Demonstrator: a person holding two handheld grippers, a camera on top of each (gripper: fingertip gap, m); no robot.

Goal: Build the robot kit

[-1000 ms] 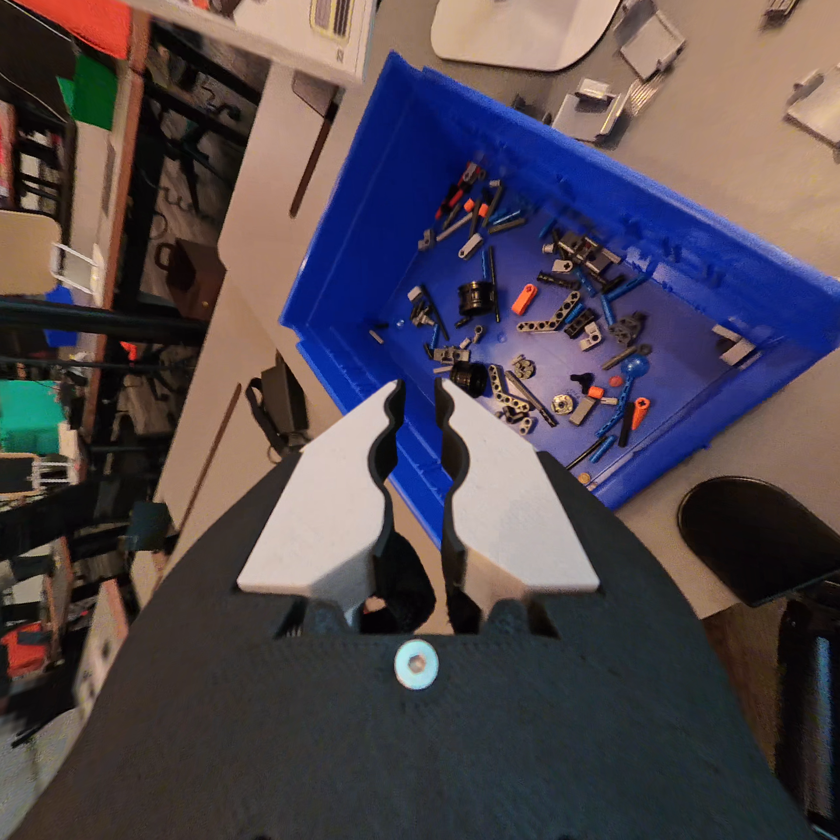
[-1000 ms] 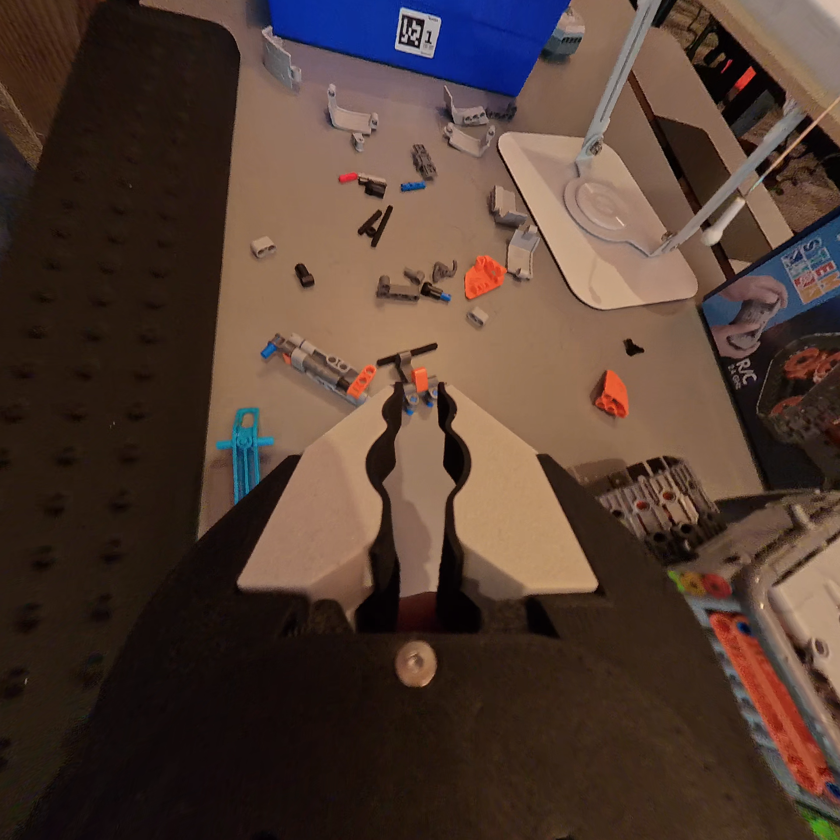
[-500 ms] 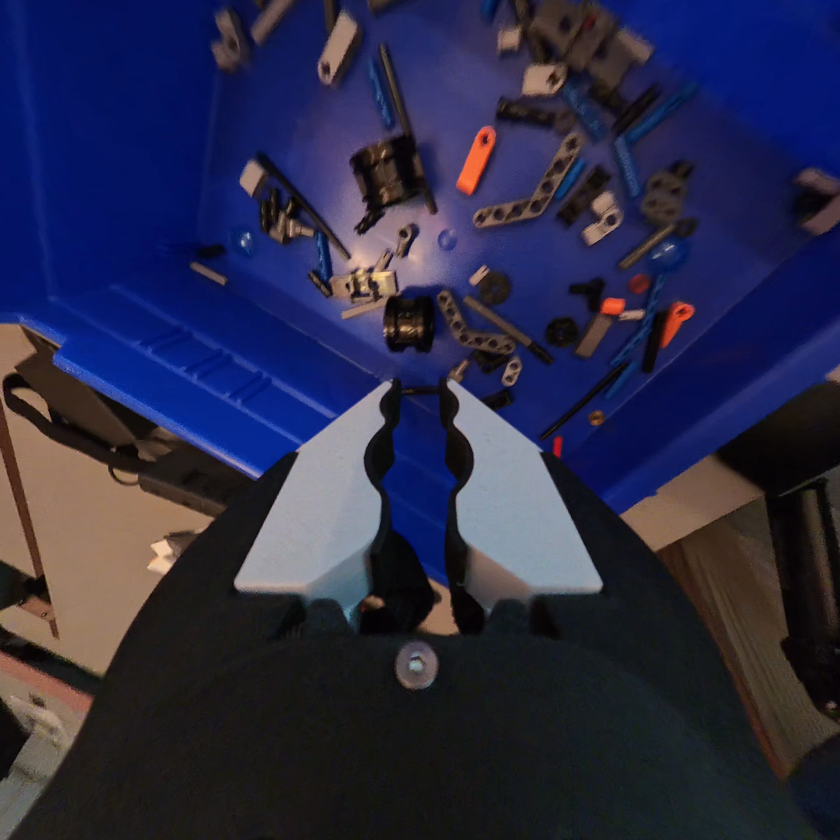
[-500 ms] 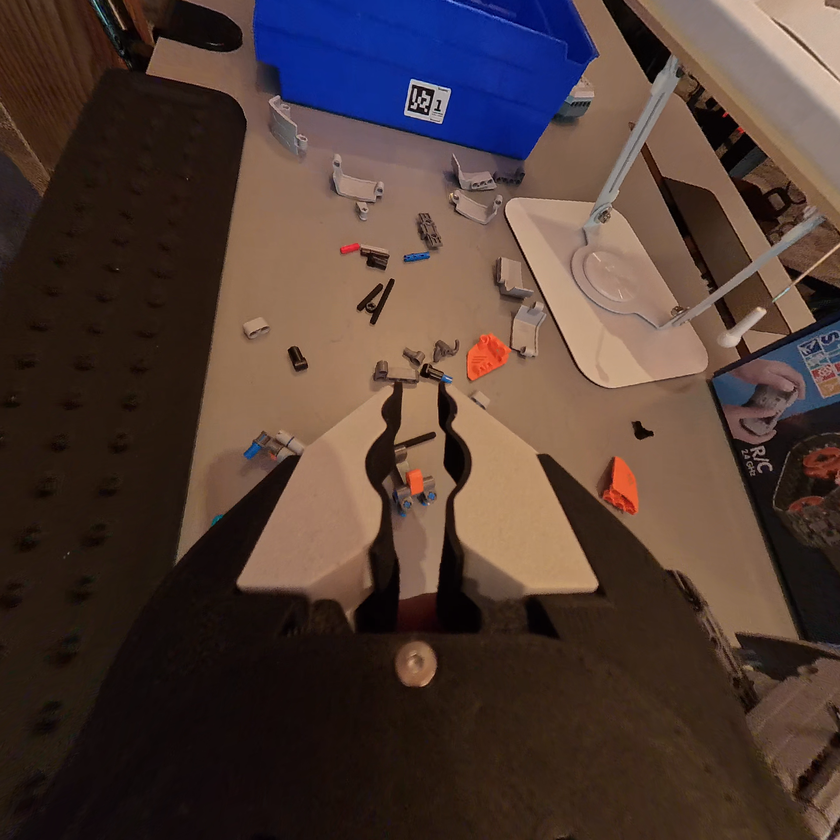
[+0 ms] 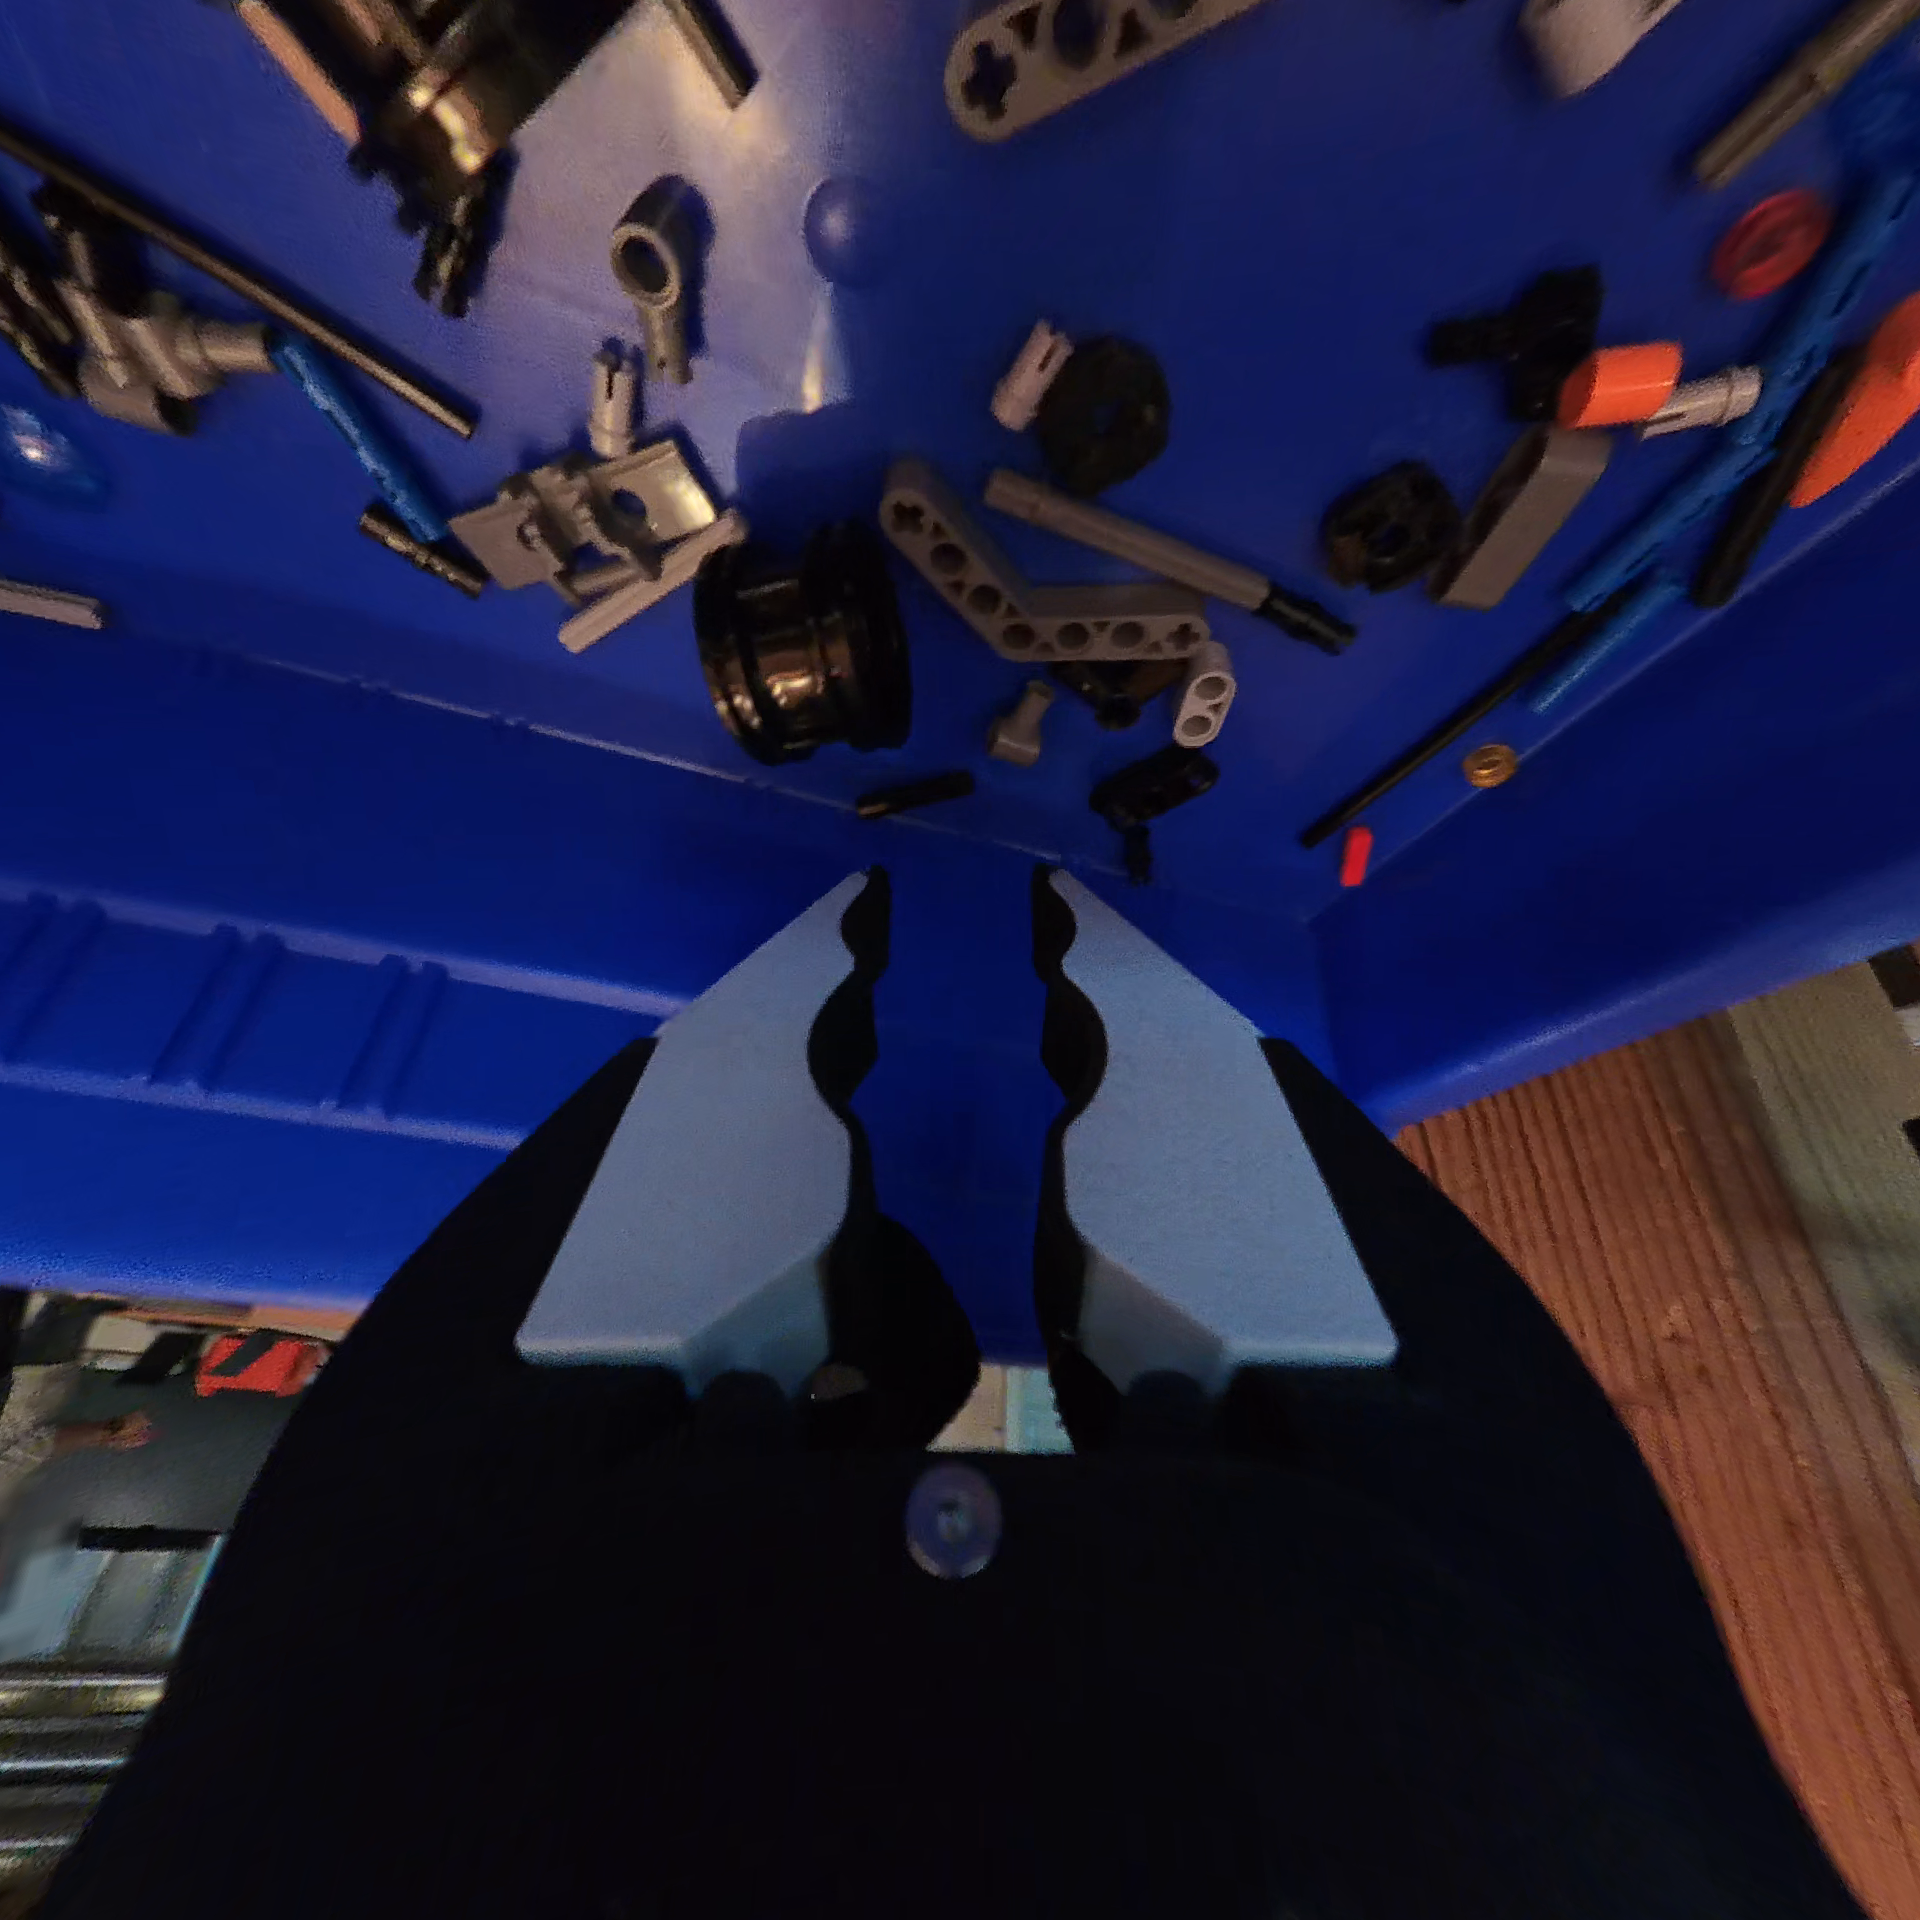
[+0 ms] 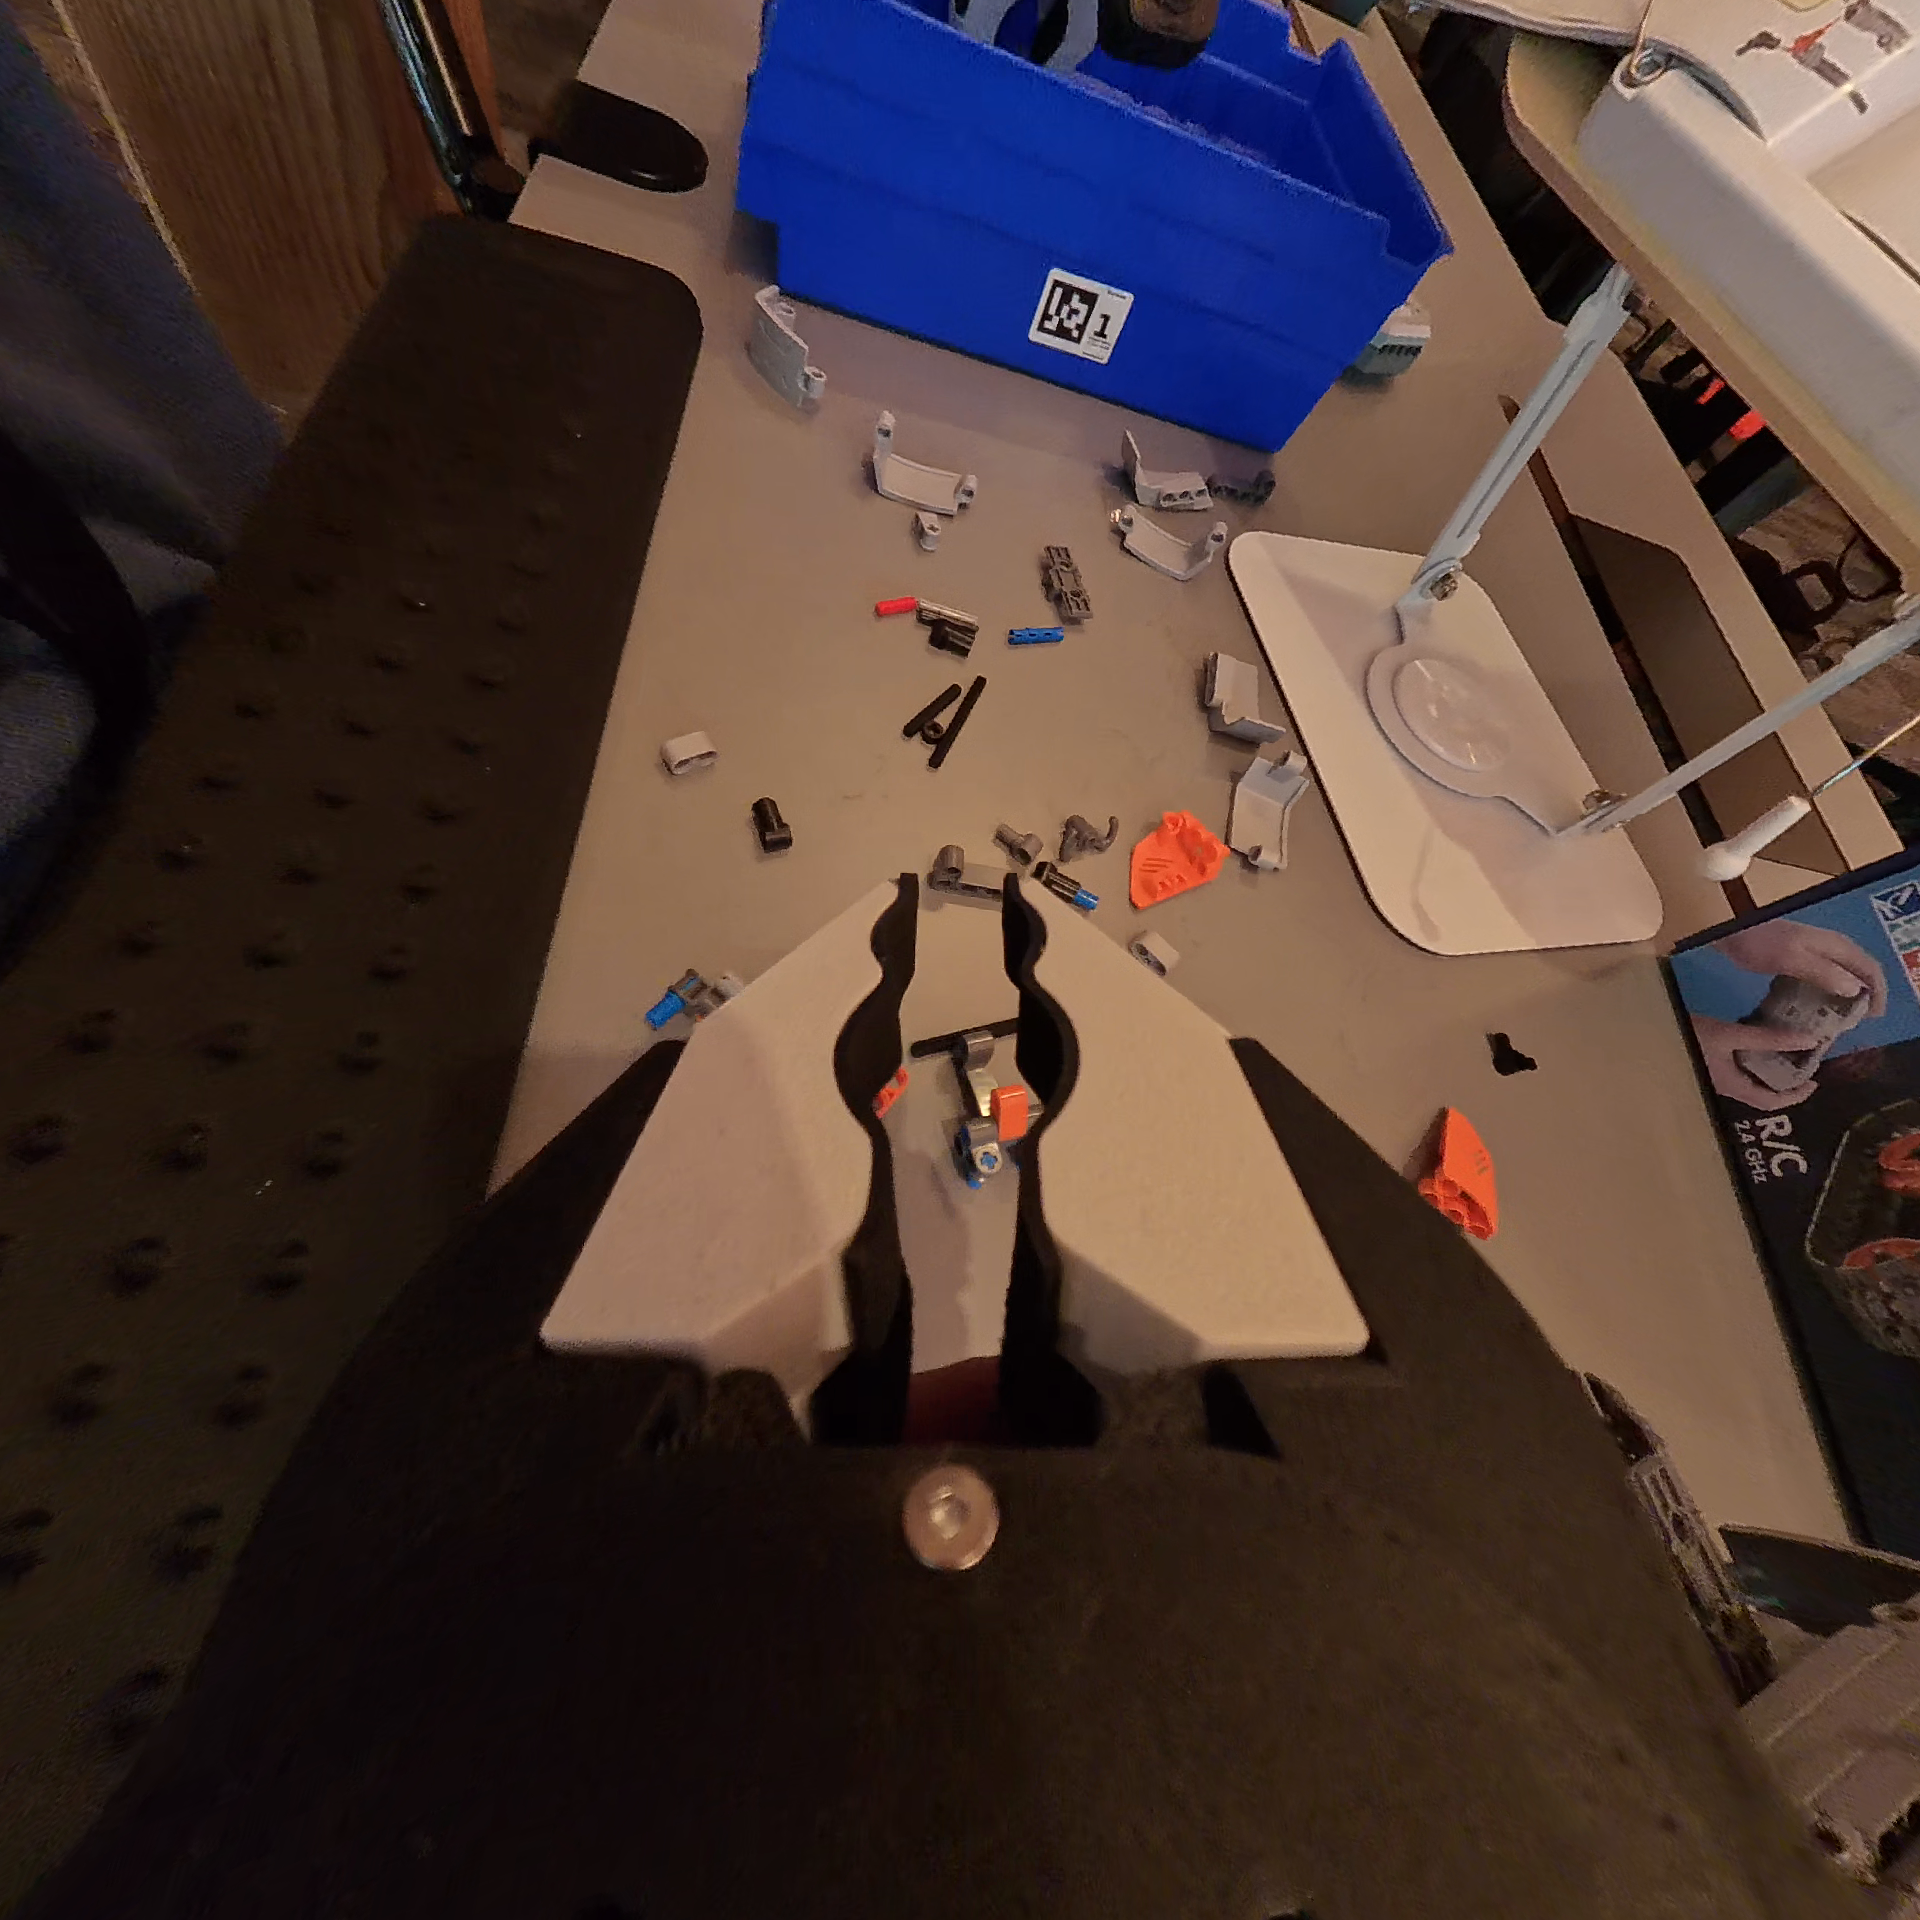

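My left gripper (image 5: 958,878) is open and empty, low inside the blue bin (image 5: 312,1039), close to its near wall. Just beyond the fingertips lie a small black pin (image 5: 914,795), a black wheel hub (image 5: 800,644) and a grey bent beam (image 5: 1029,603). My right gripper (image 6: 958,883) is open and empty above the grey table (image 6: 790,665). A small grey, orange and blue assembly on a black axle (image 6: 982,1101) lies on the table and shows through the gap between the fingers. The blue bin (image 6: 1039,208) stands at the far end.
A black studded mat (image 6: 312,831) covers the table's left side. A white lamp base (image 6: 1455,748) and a printed box (image 6: 1818,1143) are on the right. Loose grey panels (image 6: 920,478), black pins (image 6: 945,717) and orange pieces (image 6: 1174,857) are scattered between. Several more parts fill the bin floor (image 5: 1247,260). The black wheel hub (image 5: 800,644) is closer to my left gripper, around 5 cm from its tips; the right tips are 50 cm off.
My left gripper has dropped from above the bin down into it, toward the black wheel hub, and its jaws stand a little wider. My right gripper has moved along the table; the small assembly now shows between its fingers.
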